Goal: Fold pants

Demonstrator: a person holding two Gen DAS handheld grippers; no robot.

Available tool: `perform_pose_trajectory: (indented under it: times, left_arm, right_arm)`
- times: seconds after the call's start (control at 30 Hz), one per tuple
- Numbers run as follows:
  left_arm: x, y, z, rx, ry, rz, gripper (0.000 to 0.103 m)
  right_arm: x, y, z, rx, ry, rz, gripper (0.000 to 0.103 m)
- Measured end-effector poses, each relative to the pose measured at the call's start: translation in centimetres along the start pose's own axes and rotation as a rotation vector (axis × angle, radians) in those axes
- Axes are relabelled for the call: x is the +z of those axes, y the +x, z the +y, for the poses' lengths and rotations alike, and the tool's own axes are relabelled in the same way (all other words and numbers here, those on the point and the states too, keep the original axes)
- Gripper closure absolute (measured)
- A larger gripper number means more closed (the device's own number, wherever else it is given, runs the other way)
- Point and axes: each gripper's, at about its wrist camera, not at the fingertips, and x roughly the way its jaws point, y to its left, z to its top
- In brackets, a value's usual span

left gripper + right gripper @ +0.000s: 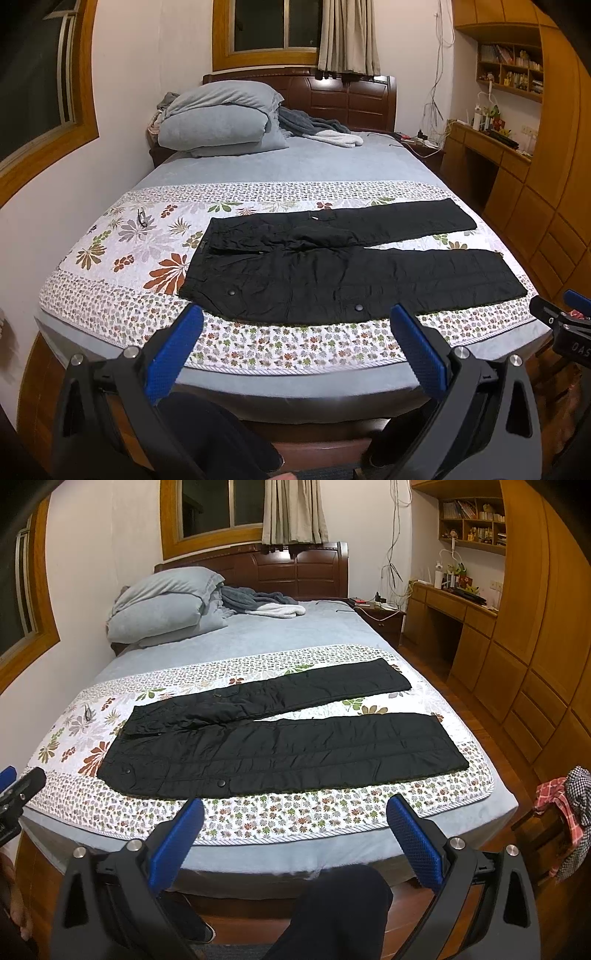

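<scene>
Black pants [332,266] lie flat on the floral quilt [122,243] across the bed, waist to the left, both legs spread apart to the right. They also show in the right wrist view [280,746]. My left gripper [295,317] is open and empty, held above the bed's near edge, short of the pants. My right gripper [295,808] is open and empty too, also at the near edge. The right gripper shows at the right edge of the left wrist view [561,314]; the left one shows at the left edge of the right wrist view [18,790].
Folded grey bedding [221,118] and a grey-white blanket [321,129] lie at the headboard. Glasses [142,218] lie on the quilt left of the pants. A wooden desk and cabinets [517,646] stand right of the bed. A chair with checked cloth [569,812] is near right.
</scene>
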Motion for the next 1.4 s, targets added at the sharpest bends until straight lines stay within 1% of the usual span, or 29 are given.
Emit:
perform_pose_trajectory:
  times: [1.4]
  left_arm:
    - [-0.02, -0.01, 0.71, -0.005, -0.017, 0.007, 0.002]
  right_arm:
    - [0.02, 0.23, 0.43, -0.001, -0.008, -0.003, 0.003]
